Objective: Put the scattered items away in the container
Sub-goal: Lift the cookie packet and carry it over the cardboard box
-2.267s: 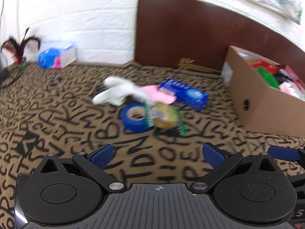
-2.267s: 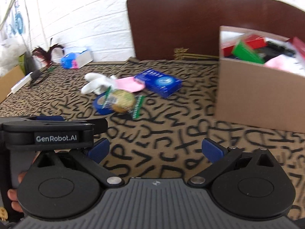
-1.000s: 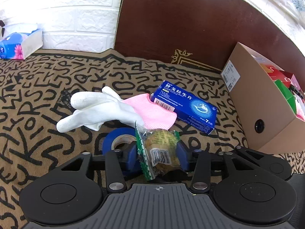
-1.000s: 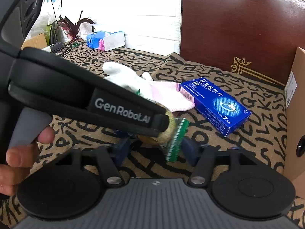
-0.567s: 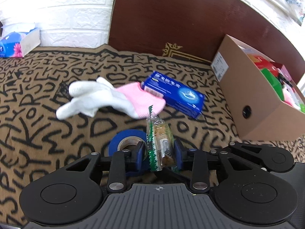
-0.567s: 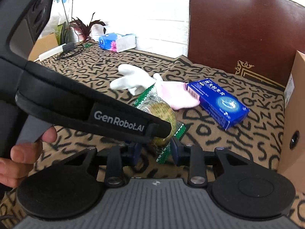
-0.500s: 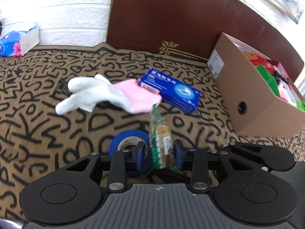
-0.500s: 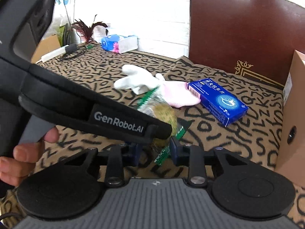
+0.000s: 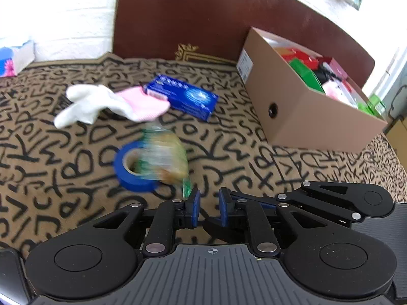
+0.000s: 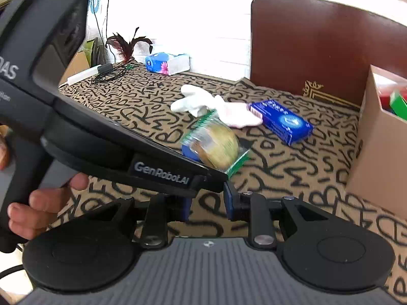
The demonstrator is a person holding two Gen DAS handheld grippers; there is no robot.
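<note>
A clear snack packet with green edges (image 9: 162, 157) shows blurred over the blue tape roll (image 9: 132, 170), free of any gripper; it also shows in the right wrist view (image 10: 216, 146). My left gripper (image 9: 208, 207) has its jaws nearly together with a small empty gap, just right of and nearer than the packet. My right gripper (image 10: 207, 203) is nearly shut and empty, partly hidden behind the left gripper's body. The cardboard box (image 9: 305, 111) stands to the right, full of items.
A white and pink glove (image 9: 106, 104) and a blue medicine box (image 9: 184, 96) lie on the patterned cloth (image 9: 51, 152) behind the tape. A tissue pack (image 10: 168, 62), feather and cable sit at the far left. A dark headboard (image 9: 203, 17) stands behind.
The snack packet, held between the left gripper's pads half a second ago, has slipped out and now sits blurred over the tape roll. Both grippers have pulled back slightly.
</note>
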